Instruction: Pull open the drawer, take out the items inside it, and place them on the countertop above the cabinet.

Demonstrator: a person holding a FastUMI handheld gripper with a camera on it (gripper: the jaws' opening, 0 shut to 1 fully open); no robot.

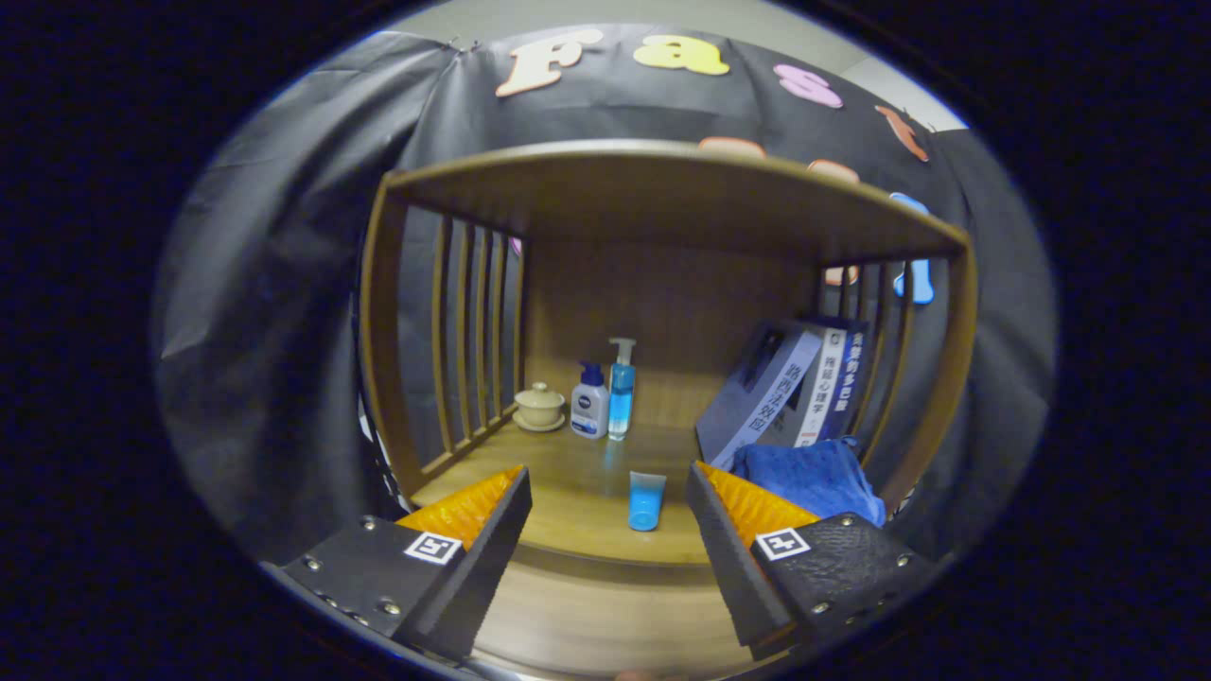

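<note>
A small blue tube (647,500) lies on the wooden countertop (577,482), just ahead of my fingers and nearer the right one. My gripper (608,482) stands open above the countertop's front edge with nothing between its fingers. Below that edge a band of the wooden cabinet front (605,615) shows between the fingers; I cannot make out a drawer handle there. A blue cloth (814,478) lies on the countertop just behind the right finger.
At the back stand a white pump bottle (589,401), a blue pump bottle (621,390) and a small lidded cream pot (539,406). Books (790,388) lean against the right slats. A wooden shelf (662,189) roofs the space, with slatted sides left and right.
</note>
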